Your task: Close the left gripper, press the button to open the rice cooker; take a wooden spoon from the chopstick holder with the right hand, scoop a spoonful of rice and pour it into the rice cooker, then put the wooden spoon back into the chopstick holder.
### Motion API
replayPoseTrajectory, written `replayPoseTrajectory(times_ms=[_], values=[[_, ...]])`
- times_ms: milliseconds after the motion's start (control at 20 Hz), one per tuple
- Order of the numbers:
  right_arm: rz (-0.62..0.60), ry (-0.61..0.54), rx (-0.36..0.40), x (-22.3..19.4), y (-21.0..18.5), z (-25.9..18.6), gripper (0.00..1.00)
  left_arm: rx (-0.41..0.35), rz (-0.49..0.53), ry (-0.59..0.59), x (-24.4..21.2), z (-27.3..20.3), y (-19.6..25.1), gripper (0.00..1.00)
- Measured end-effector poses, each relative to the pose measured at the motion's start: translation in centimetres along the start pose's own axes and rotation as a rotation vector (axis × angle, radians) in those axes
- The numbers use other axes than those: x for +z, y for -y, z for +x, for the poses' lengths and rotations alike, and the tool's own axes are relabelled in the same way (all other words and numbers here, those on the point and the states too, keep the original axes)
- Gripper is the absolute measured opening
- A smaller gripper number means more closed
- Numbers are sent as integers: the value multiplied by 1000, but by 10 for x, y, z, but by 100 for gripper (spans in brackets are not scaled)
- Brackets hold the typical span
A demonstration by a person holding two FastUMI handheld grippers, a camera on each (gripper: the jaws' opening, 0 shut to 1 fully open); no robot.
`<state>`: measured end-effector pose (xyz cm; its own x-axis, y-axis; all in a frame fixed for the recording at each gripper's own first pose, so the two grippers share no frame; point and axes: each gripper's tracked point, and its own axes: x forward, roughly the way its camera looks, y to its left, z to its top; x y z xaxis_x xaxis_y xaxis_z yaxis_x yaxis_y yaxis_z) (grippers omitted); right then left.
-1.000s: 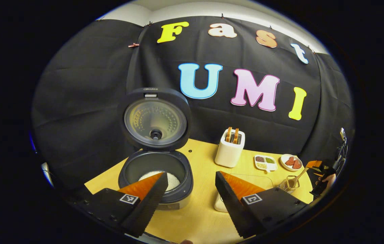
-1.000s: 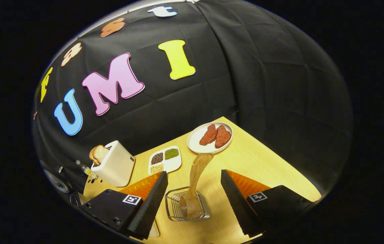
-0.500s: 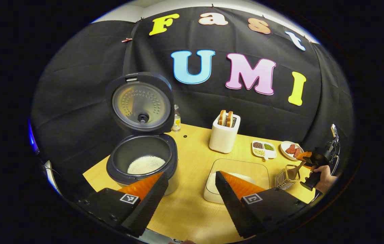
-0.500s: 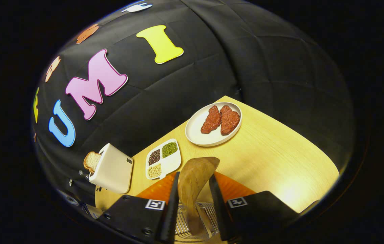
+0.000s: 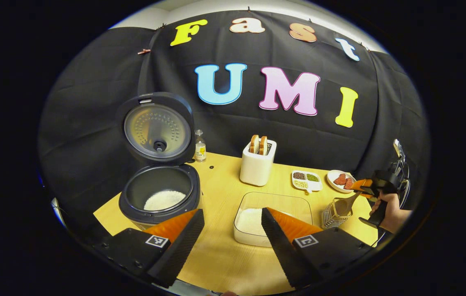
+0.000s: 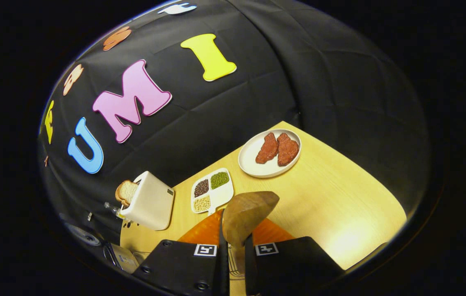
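Right gripper [image 6: 233, 250] is now clamping both fingers onto the wooden spoon [image 6: 244, 216] handle, having closed from wide open a second ago; lifting out comes next. The spoon's bowl is still sitting in the chopstick holder [image 5: 331, 213]. Left gripper [image 5: 229, 238] is hanging open, pulled back from the open rice cooker [image 5: 157, 193].

At frame left the rice cooker [image 5: 158, 193] stands lid-up on the tabletop [image 5: 220, 255]; the left claw [image 5: 229, 246] gapes at bottom centre.
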<state>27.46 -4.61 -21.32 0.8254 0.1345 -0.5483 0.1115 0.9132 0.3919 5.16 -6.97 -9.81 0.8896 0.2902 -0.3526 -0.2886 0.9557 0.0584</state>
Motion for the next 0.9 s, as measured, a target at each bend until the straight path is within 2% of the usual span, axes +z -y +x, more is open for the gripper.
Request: replayPoseTrajectory(times_ms=[200,450,650,900], values=[[-32,62,37,19,-34,-39,19,-21,-7,17,3,-1,-24,95],[-125,92,112,9,-94,-79,19,-62,-4,36,-2,2,-62,95],[-154,77,144,-18,-141,-93,19,-119,-42,39,-8,1,-80,95],[-236,31,155,-65,-176,-93,19,-171,-44,8,-31,0,-100,96]])
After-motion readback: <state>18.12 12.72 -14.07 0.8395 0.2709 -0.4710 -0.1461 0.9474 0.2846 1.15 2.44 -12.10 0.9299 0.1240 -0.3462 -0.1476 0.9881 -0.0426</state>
